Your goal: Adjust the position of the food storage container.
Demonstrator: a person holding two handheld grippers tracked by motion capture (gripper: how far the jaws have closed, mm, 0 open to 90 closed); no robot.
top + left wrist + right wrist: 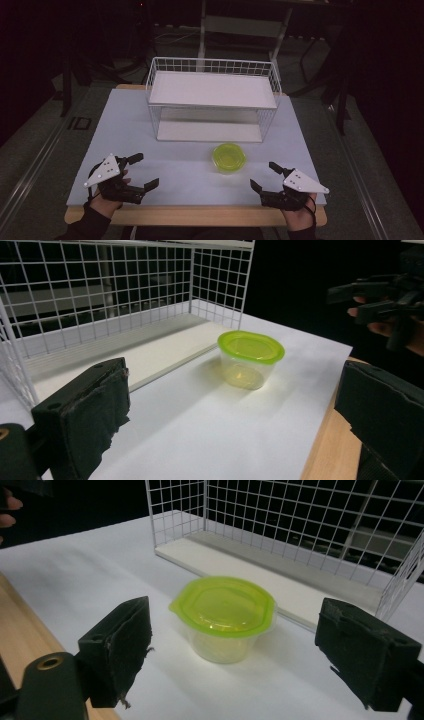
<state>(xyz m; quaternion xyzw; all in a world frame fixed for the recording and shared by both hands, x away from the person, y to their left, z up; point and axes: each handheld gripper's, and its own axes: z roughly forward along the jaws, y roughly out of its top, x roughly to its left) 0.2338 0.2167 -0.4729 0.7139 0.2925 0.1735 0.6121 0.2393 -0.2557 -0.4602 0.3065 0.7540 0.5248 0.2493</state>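
At the near edge of the desk (pixel 130 125), both grippers rest low, one at each corner. Left gripper (pixel 142 172): jaws spread wide, nothing between them, black blocky pads with a rough foam-like face, grey three-cornered plate on top, held by a hand in a dark sleeve. Right gripper (pixel 264 175): jaws also wide apart and empty, same black pads, frayed at the edges in the right gripper view, same grey plate on top.

Between the two and a bit farther in, right of centre, sits the container (pixel 229 158): small round tub, clear plastic walls tapering to the base, lime-green snap-on lid with a raised rim and a small tab. Lid is on. Inside looks empty through the clear wall, but the green tint makes that hard to confirm. It stands upright on the desk, apart from both grippers, nearer the right one.

Just beyond the container, the wire rack (pixel 212 98): white metal grid on back and sides, open at the front, two flat white shelf boards, one low and one on top. Both boards are bare. The container stands just in front of the lower board, not touching it.

Desk surface is a smooth pale sheet over a light wooden top, wood showing along the near edge.
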